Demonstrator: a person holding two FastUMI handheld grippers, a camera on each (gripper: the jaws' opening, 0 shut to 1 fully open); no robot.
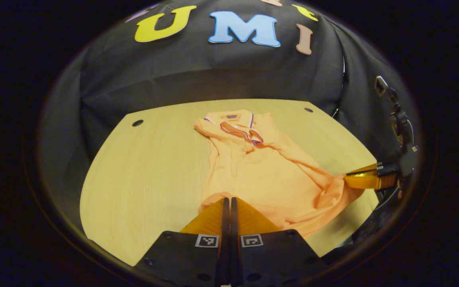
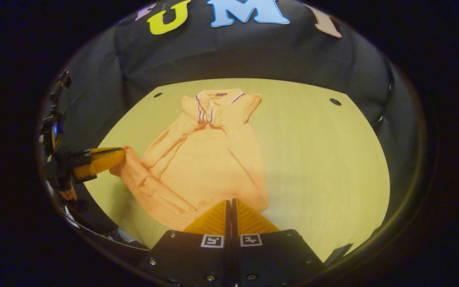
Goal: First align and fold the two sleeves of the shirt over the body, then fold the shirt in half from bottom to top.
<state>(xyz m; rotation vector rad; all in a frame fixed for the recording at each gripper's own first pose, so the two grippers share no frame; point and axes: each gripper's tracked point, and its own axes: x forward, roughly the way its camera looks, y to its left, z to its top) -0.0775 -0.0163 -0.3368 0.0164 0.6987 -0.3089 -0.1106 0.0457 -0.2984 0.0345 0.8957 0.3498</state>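
the shirt [image 1: 253, 167] lies lengthwise on the desk [image 1: 146, 171], collar [image 1: 239, 129] far from me; my left hand-held gripper [image 1: 229, 205] and right hand-held gripper [image 2: 231, 207] each pinch its hem.

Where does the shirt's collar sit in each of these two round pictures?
Left gripper view: the collar lies just above the middle, at the far end of the orange shirt.
Right gripper view: the collar lies upper left of the middle, again at the shirt's far end.
Shared landmark: the wooden table with dark round holes near its far corners.
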